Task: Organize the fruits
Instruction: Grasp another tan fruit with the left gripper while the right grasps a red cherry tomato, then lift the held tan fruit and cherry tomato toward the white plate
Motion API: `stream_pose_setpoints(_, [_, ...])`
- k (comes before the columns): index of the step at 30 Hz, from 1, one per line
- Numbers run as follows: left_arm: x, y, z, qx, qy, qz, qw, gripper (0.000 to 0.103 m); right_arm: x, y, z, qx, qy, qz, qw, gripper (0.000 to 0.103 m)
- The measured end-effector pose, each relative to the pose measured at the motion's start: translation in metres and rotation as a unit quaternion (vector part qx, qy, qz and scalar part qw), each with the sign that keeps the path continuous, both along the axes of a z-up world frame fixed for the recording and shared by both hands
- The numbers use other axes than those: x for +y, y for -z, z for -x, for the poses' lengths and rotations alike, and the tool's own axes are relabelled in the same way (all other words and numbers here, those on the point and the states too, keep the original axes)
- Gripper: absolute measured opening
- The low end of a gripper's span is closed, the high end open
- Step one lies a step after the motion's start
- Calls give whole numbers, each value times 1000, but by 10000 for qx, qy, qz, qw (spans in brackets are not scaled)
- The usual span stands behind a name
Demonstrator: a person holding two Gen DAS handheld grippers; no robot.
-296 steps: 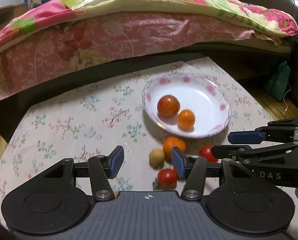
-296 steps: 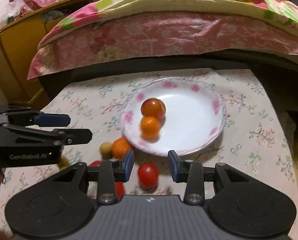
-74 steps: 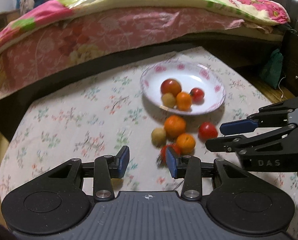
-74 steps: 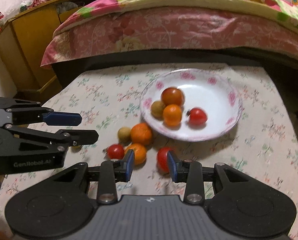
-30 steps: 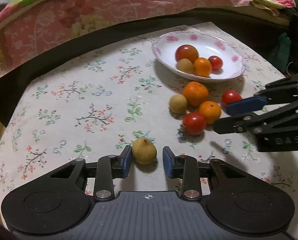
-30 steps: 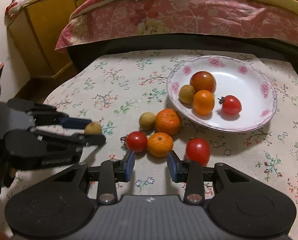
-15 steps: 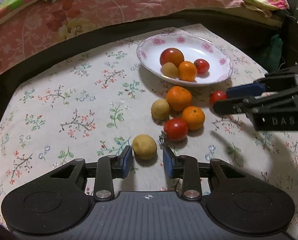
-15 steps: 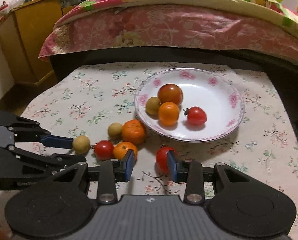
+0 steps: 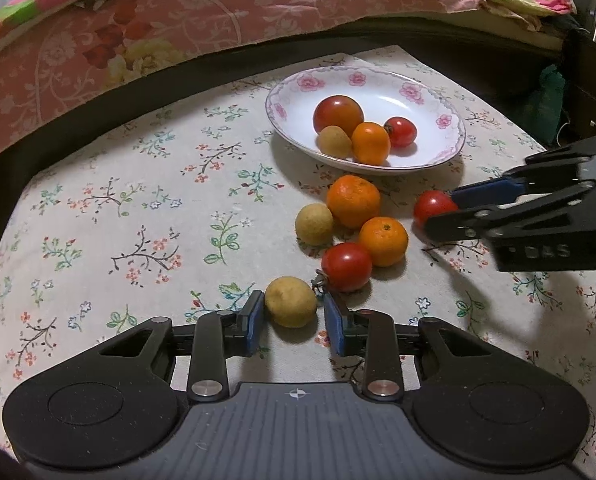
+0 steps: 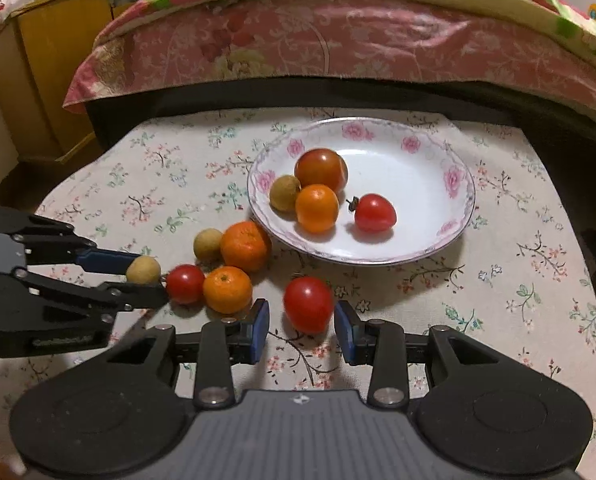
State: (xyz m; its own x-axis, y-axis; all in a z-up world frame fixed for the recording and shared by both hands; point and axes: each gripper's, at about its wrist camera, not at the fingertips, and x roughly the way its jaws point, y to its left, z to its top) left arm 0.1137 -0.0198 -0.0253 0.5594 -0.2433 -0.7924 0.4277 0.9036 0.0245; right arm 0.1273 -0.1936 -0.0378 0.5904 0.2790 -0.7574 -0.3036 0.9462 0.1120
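A flowered white plate (image 9: 378, 96) (image 10: 418, 184) holds a big tomato, a tan fruit, an orange and a small tomato. My left gripper (image 9: 293, 299) (image 10: 149, 278) sits low over the cloth with a tan round fruit (image 9: 291, 302) (image 10: 143, 270) between its blue pads. Its jaws are closing, with a thin gap still showing at the right pad. My right gripper (image 10: 301, 306) (image 9: 438, 210) is open around a red tomato (image 10: 308, 304) (image 9: 432, 206), with a gap on each side.
Loose on the floral cloth (image 9: 137, 208) lie two oranges (image 9: 352, 201) (image 9: 383, 241), another tan fruit (image 9: 314, 224) and a red tomato (image 9: 346, 266). These are clustered between my grippers. A bed with a pink quilt (image 10: 338, 40) runs along the far edge, and a wooden cabinet (image 10: 45, 60) stands at far left.
The right gripper has shifted so that the red tomato now sits centred between its fingers. The left gripper stays around the tan fruit, its pads slightly closer together.
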Motion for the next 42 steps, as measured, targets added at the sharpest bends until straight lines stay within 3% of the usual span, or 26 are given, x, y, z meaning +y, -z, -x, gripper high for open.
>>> stream_pose_setpoints(21, [1,2,-2,36,-104,44,9999,46,7,12,-13,129,-39,-48,9999,37])
stream_pose_setpoints(28, [1,1,-2,55,11,56,10000,40,8,12,-13,128,-60,-16,9999,37])
stream_pose_setpoints(31, [0,0,0,47,82,46,9999,36,11,9,-13,182,-97,163,9997,29])
stream_pose_setpoints(42, [1,-3,19,122,302,7,9995,36,15,-3,10,260,-348,93,9990,29])
